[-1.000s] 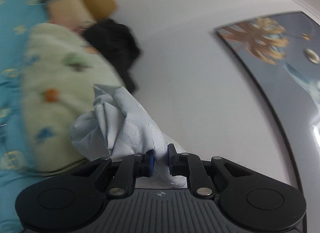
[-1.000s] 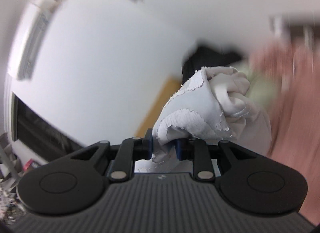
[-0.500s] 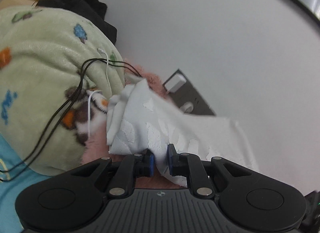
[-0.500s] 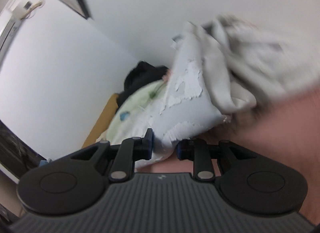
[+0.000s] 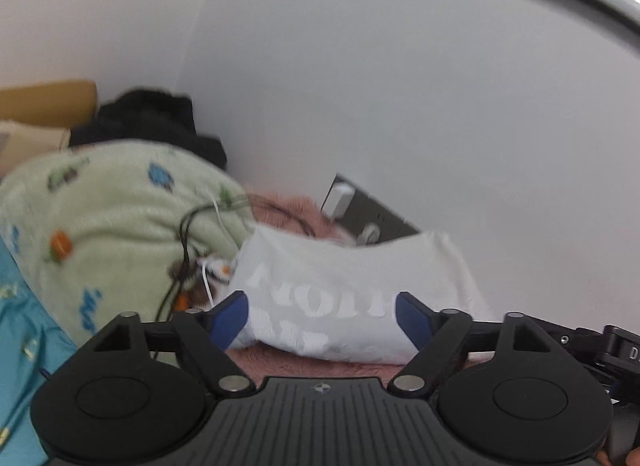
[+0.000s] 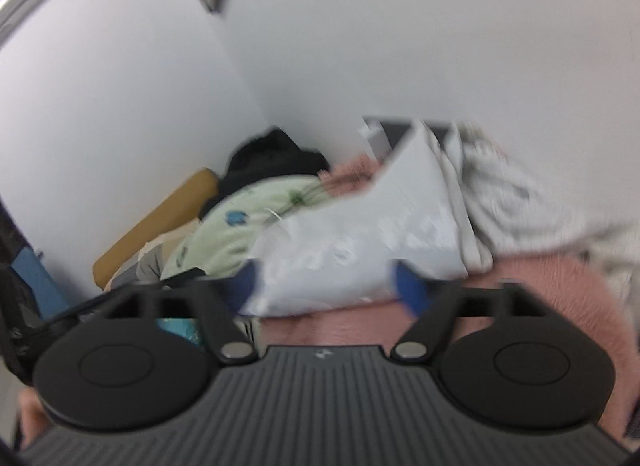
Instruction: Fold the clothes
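Fingers on both grippers are sitting spread wide right now, nothing pinched between them. The left gripper (image 5: 322,316) is hovering just in front of the white printed garment (image 5: 344,294), which is lying as a fairly compact bundle on the pink fuzzy blanket (image 5: 320,362), close to the wall. From the right gripper (image 6: 326,286) you're getting the same white piece from its other side, blurry, with a looser grey-white heap (image 6: 508,193) bunched up against it.

So my read is that the step in hand is setting the folded piece down and tidying it, or lining up for another fold. Hard to say which from here.

Tips for doing it well:
- The fabric is looking thin and floppy, with a cracked print on it, so I'm guessing it's going to slump if grabbed by one layer only. Going for a corner with all layers together seems safer.
- Both sets of fingers should be closing on matching corners so the edge is staying straight.
- Those dark cables (image 5: 188,242) trailing over the green patterned blanket (image 5: 120,225) are lying just beside the shirt's left edge. I'd be watching the left blue pads (image 5: 230,316) there, snagging a cord looks like the easy mistake.
- The fuzzy surface is probably gripping the cloth, so lifting beats dragging.
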The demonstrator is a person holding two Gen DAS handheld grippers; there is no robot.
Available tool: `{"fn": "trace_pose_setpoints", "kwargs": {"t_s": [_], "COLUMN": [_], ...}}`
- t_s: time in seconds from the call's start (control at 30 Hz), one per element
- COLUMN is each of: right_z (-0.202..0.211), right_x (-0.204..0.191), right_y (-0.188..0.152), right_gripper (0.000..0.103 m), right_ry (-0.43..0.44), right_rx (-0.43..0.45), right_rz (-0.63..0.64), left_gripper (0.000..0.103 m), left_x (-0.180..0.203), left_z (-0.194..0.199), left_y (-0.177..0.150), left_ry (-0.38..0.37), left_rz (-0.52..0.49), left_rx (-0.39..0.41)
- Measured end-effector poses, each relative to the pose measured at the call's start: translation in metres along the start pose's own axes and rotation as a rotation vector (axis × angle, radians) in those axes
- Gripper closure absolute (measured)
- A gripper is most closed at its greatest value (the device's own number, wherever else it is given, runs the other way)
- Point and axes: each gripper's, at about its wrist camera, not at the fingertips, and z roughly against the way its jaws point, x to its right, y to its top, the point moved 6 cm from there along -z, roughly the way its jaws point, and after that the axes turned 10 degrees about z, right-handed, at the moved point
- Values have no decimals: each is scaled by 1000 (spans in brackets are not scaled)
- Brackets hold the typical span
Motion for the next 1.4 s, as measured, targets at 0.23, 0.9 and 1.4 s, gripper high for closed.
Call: {"fn": "trace_pose_setpoints", "kwargs": {"t_s": [0.23, 0.9, 1.4], "right_z": [50, 98, 83], "right_x": [-40, -101, -119], "right_y": [3, -33, -57], "right_gripper": [17, 18, 18], "right_ry": [-19, -143, -163], "right_rx": [104, 238, 240], "right_rz": [128, 320, 376], "left_gripper": [0, 0, 0], "left_x": [19, 6, -28], "left_z": [100, 191, 195], "left_y": [2, -49, -54], "left_ry": [-4, 84, 215], "left_rz": [-6, -74, -108], "left_rx": [177, 284, 323]}}
